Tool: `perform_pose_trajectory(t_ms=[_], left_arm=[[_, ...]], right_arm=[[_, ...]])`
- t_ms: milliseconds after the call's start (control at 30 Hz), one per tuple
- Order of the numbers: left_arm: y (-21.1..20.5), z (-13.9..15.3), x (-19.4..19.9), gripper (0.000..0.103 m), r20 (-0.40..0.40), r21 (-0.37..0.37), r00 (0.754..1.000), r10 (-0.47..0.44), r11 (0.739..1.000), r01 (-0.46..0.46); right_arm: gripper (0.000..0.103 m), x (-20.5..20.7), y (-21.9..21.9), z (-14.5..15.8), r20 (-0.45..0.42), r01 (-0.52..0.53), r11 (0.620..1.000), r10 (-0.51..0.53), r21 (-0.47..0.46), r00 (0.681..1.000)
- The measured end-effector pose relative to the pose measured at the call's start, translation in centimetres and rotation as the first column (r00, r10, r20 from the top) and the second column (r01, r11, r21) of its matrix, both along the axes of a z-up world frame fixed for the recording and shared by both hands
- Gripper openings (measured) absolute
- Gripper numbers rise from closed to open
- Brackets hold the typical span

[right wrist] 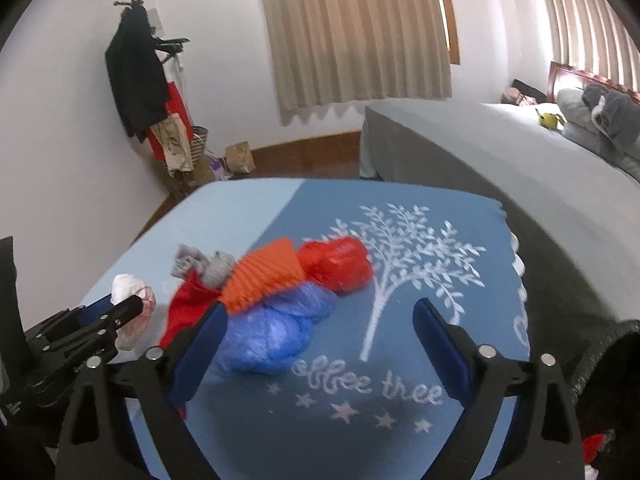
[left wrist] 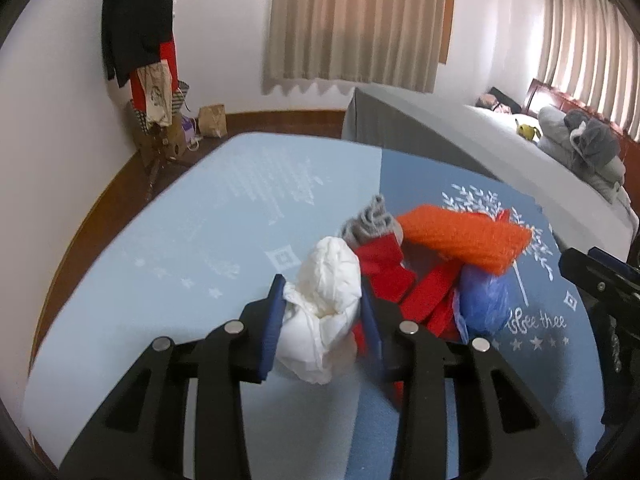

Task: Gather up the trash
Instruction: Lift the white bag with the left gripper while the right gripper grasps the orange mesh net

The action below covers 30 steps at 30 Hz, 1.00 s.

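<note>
The left gripper (left wrist: 322, 322) clenches the white bag (left wrist: 324, 312); the right gripper (right wrist: 320, 344) is released near the blue bag (right wrist: 272, 336). Next, I think: lift it away.

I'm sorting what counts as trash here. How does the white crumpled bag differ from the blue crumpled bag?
The white bag sits between the left gripper's fingers, which press on it; the blue bag lies loose on the mat, just inside the open right gripper's left finger. The white bag sits at the pile's edge; the blue bag is tucked under the orange knit. Both are crumpled thin plastic.
</note>
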<state>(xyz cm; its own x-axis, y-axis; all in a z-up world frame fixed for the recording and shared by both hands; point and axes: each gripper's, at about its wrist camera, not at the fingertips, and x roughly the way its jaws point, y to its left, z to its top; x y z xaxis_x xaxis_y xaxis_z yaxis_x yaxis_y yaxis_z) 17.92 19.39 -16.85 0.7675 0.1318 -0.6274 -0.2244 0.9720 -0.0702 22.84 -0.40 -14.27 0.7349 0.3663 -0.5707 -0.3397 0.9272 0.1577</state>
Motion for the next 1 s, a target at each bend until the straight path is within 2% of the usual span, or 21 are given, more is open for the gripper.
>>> perform_pose_trajectory(t_ms=[67,100,200,433,600,700,800,1000], left_arm=[[0.3,0.3,0.1,0.030,0.007,0.003,1.000,0.003,1.000,-0.003],[0.4,0.4,0.1,0.022,0.010,0.002,1.000,0.003,1.000,-0.003],[0.7,0.6,0.3,0.022,0.015,0.000,1.000,0.005,1.000,-0.005],[1.0,0.8,0.7,0.022,0.024,0.006,1.000,0.004,1.000,-0.004],[0.8,1.1,0.9,0.022,0.032,0.008,0.999,-0.007,1.000,0.007],[0.4,1.1,1.0,0.022,0.032,0.015,0.999,-0.015,1.000,0.014],[0.0,1.4,1.0,0.022,0.036,0.022,0.999,-0.020,1.000,0.019],[-1.0,2.3,0.4,0.022,0.049,0.027,0.998,-0.028,0.999,0.027]], right_arm=[[0.085,0.2,0.6,0.3,0.008,-0.019,1.000,0.019,0.000,1.000],[0.083,0.4,1.0,0.4,0.009,-0.032,0.999,0.032,0.003,0.999],[0.075,1.2,2.0,0.4,0.003,-0.047,0.999,0.047,0.009,0.999],[0.064,3.6,4.0,-0.4,-0.027,-0.056,0.998,0.055,-0.032,0.998],[0.040,4.2,4.5,-1.9,-0.093,-0.086,0.996,0.083,-0.029,0.992],[0.025,3.8,4.5,-2.0,-0.099,-0.125,0.992,0.124,-0.004,0.987],[0.021,2.9,4.4,-1.2,-0.064,-0.155,0.988,0.155,0.012,0.986],[0.021,1.5,3.5,0.6,-0.029,-0.166,0.985,0.168,0.049,0.985]])
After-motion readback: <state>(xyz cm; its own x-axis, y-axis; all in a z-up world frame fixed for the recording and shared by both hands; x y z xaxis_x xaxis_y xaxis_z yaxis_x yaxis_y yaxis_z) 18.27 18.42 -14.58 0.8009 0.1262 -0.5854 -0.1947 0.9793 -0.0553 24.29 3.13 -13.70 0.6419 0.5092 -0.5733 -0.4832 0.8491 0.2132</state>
